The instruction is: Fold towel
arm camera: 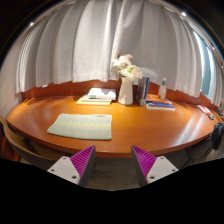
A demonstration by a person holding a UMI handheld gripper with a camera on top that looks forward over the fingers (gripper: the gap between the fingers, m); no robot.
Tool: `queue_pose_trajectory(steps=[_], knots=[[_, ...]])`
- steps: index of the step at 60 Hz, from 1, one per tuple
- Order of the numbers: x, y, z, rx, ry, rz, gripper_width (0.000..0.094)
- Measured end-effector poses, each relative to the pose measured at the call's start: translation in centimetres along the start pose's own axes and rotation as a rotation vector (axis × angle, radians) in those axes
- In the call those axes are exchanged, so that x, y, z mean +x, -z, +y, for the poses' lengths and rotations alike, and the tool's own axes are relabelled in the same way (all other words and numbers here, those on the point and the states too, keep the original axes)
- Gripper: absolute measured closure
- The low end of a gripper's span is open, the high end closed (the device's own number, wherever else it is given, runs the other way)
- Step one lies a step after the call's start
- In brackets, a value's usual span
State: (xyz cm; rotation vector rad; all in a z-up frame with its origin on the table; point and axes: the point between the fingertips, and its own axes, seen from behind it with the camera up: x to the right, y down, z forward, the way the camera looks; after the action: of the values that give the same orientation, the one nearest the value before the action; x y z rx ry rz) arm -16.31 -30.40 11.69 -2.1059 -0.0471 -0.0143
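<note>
A pale green towel (82,126) lies flat on the wooden table (140,128), folded into a rectangle, to the left of the fingers and well beyond them. My gripper (113,158) is held back from the table's near edge, above the floor. Its two fingers (82,160) with magenta pads stand wide apart with nothing between them.
At the back of the table stand a vase of white flowers (126,78), an open book (98,96), a glass (143,90) and a stack of books (159,103). White curtains (95,40) hang behind. A dark chair (216,135) stands at the right.
</note>
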Motion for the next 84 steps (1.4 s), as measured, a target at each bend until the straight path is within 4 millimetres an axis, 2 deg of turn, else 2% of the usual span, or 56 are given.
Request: queue_pose_trajectory(steps=[7,16,20,28,32,35,37,38,43,48,57,60,63,69,75,79,84], knots=[[-9.6,-4.5,1.3,-0.055,0.025,-0.084,0.0230],[-21.4,-10.1,0.8,-0.109,0.070,-0.206,0.0226],[-26.0,-12.8,0.3,-0.122,0.081,-0.244,0.0227],[-32.2,-17.9,0.4,-0.166,0.133,-0.265,0.0236],[-34.1,-19.7,0.7,-0.185,0.156,-0.266,0.0253],[-34.7,-20.8,1.4,-0.204,0.176,-0.258,0.0273],[-34.8,-21.2,1.5,-0.213,0.196,-0.239,0.0291],[-34.9,-21.4,0.9,-0.189,0.198,-0.238,0.0320],[-34.1,-22.2,1.1,-0.178,0.179,-0.202,0.0499],[-32.4,-22.3,0.7,-0.163,0.204,-0.151,0.0845],[-32.1,-22.5,0.5,-0.191,0.194,-0.180,0.0896],[-31.1,-22.0,-1.1,-0.177,0.216,-0.165,0.0896],[-29.8,-21.3,-3.7,-0.139,0.224,-0.143,0.0896],[-24.8,-19.9,-9.6,-0.054,0.208,-0.081,0.0896],[-18.1,-18.9,-13.3,-0.007,0.183,-0.001,0.0896],[-13.5,-18.6,-14.0,0.011,0.161,0.040,0.0897],[-8.5,-19.0,-12.1,-0.018,0.144,0.065,0.0897]])
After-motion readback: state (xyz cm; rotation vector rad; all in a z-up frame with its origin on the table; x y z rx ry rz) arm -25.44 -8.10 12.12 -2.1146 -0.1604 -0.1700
